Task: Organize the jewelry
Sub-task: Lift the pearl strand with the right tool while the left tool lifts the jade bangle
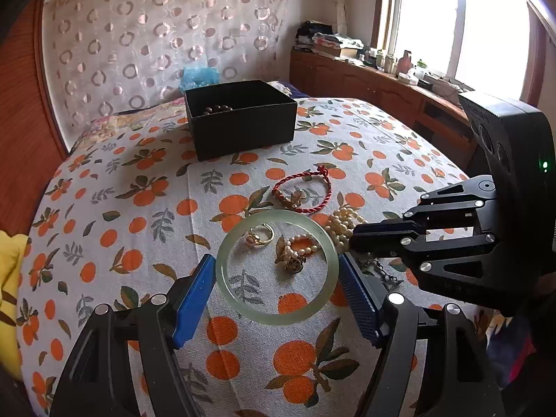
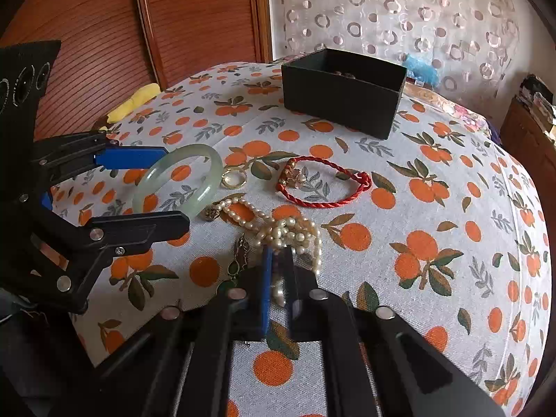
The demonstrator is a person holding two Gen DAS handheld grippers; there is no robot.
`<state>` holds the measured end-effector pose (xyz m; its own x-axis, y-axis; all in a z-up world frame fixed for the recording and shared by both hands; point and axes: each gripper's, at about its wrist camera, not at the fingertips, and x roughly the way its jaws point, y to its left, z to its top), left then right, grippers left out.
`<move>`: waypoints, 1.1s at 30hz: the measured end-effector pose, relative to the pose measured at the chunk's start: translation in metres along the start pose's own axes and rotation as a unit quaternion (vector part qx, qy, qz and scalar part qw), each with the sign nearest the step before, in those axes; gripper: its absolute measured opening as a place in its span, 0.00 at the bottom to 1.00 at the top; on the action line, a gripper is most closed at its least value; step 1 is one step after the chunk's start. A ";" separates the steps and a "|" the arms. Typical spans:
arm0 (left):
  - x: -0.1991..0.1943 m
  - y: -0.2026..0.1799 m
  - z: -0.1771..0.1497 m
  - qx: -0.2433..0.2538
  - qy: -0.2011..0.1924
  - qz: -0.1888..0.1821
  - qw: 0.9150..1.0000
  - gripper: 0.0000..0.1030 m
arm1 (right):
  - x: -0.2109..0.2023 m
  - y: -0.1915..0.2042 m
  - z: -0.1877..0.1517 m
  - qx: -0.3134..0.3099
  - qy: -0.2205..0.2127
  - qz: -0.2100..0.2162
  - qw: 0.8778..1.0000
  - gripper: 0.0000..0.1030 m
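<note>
My left gripper (image 1: 277,290) is shut on a pale green jade bangle (image 1: 243,307), held between its blue pads; the bangle also shows in the right wrist view (image 2: 208,187), tilted just above the cloth. My right gripper (image 2: 279,255) is shut on a white pearl necklace (image 2: 278,229), which lies heaped on the cloth (image 1: 338,224). A gold ring (image 1: 260,235) and a red cord bracelet (image 1: 305,191) lie beside them. A black open box (image 1: 239,118) stands further back with dark beads inside.
The bed carries an orange-patterned cloth (image 1: 139,208). A yellow item (image 2: 135,102) lies at the bed's edge near a wooden wall. A wooden cabinet (image 1: 365,80) with clutter stands under the window. A dark chain with a green pendant (image 2: 236,264) lies by my right gripper.
</note>
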<state>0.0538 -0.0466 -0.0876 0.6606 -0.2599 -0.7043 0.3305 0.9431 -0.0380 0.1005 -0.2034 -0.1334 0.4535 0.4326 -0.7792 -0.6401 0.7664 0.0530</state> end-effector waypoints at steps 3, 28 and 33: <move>-0.001 0.001 0.000 -0.002 -0.003 0.001 1.000 0.67 | -0.005 -0.002 0.001 0.001 -0.008 0.005 1.000 0.06; -0.017 0.022 0.024 -0.017 -0.048 0.022 0.998 0.67 | -0.084 -0.025 0.084 -0.015 -0.126 -0.028 0.992 0.06; -0.020 0.025 0.034 -0.017 -0.057 0.026 0.998 0.67 | -0.103 -0.026 0.106 -0.022 -0.152 -0.032 0.988 0.06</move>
<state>0.0720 -0.0249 -0.0501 0.7495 -0.2309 -0.6204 0.2719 0.9619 -0.0295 0.1364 -0.2173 0.0117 0.6556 0.5113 -0.5556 -0.6269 0.7788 -0.0230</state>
